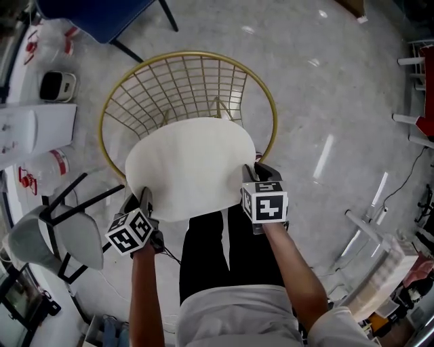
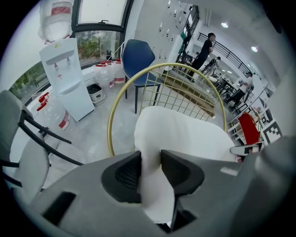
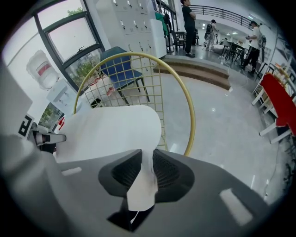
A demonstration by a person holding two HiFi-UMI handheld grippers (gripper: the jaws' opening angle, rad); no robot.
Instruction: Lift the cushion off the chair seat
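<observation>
The cushion (image 1: 190,166) is plain cream-white, without any print. The chair (image 1: 186,54) is gold: a wire mesh of square cells inside a gold hoop. The left gripper (image 1: 140,198) and right gripper (image 1: 253,171) have dark grey jaws, and each carries 1 white cube patterned with black square markers. The floor (image 1: 325,88) is pale grey and faintly mottled. The second chair (image 1: 102,13) is blue, and the third chair (image 1: 61,237) is grey on black legs. The person's trousers (image 1: 200,257) are black and the shirt (image 1: 237,312) is light grey.

Cushion (image 1: 186,166) hides seat of gold chair (image 1: 187,54).
</observation>
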